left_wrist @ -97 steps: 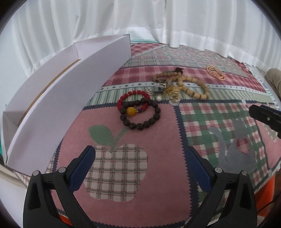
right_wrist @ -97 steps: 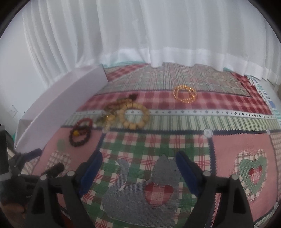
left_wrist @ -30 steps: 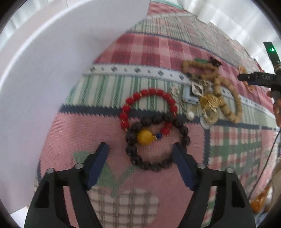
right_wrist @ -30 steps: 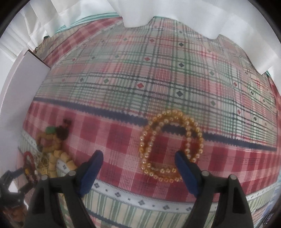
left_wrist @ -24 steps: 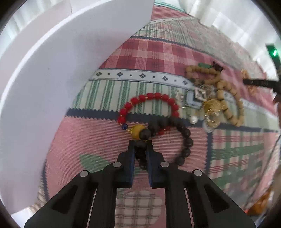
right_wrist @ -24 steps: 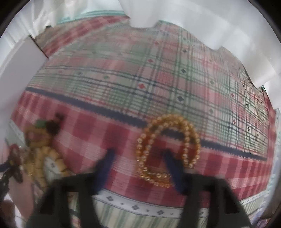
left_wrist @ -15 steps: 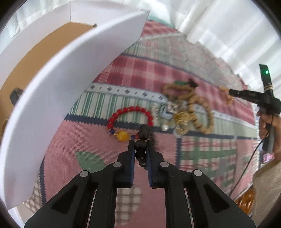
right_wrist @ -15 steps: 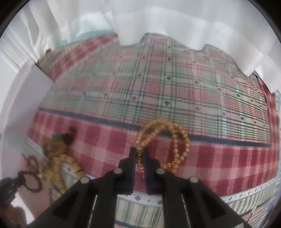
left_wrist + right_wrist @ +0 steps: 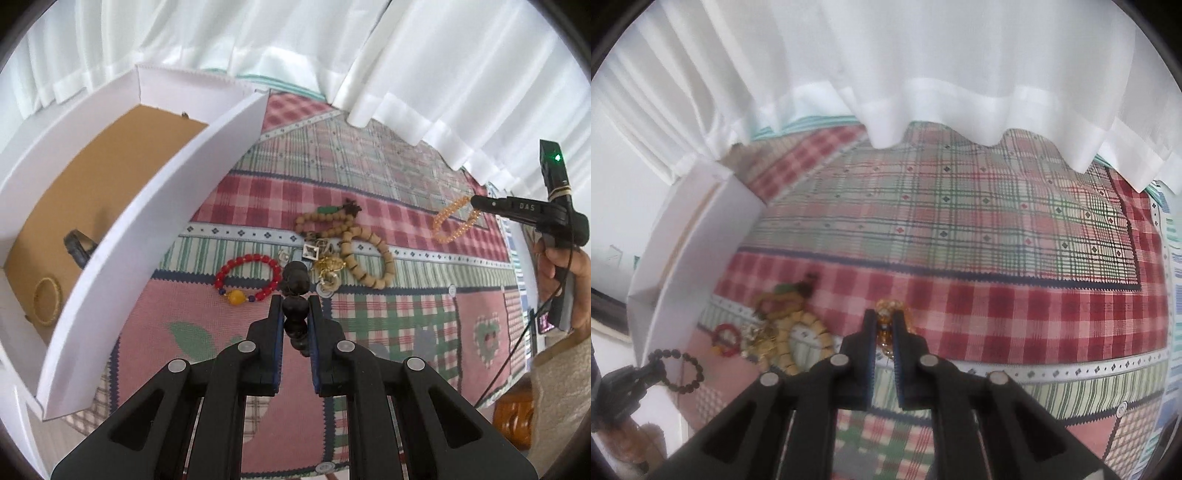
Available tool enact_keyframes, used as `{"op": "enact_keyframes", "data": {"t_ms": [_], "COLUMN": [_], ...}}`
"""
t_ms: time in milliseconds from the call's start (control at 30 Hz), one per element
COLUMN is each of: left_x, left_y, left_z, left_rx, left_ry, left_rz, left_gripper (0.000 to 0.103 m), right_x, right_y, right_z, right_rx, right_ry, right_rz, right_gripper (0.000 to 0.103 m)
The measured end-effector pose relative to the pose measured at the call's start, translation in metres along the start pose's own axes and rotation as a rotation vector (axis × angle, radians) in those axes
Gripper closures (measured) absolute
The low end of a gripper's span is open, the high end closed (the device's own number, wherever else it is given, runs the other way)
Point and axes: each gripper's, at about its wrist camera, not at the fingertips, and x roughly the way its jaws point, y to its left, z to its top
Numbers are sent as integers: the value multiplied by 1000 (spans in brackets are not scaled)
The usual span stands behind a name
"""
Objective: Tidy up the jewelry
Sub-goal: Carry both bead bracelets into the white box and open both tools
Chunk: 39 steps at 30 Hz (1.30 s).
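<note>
Left gripper [image 9: 295, 306] clamps dark bracelet [image 9: 295, 288]; right gripper [image 9: 884, 325] clamps amber bracelet [image 9: 888, 308].

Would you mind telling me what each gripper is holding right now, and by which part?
The left gripper pinches the dark bead bracelet by a few beads of its loop. The right gripper pinches the amber bead bracelet by its strand.

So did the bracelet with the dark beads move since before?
Yes. The dark bead bracelet is off the quilt, pinched in the left gripper and no longer lying over the red bead bracelet.
</note>
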Motion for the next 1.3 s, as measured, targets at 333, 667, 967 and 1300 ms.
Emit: {"op": "enact_keyframes", "data": {"t_ms": [333, 667, 967, 1300], "left_x": [-37, -86, -133, -172], "left_y": [-3, 11, 64, 169], "left_z": [-8, 3, 26, 65], "left_rx": [14, 22, -40, -195], "left_ry": [-45, -93, -172, -261], "left_rz": [-32, -73, -18, 105], "left_gripper": [93, 93, 93, 93], "right_x": [-48, -78, -96, -93], "right_y": [45, 129, 220, 323], "right_z": [-17, -20, -10, 23], "right_rx": [-79, -185, -302, -388], "right_ry": [-47, -93, -126, -184], "right_rz": [47, 145, 224, 303], "right_gripper": [95, 95, 95, 95]}}
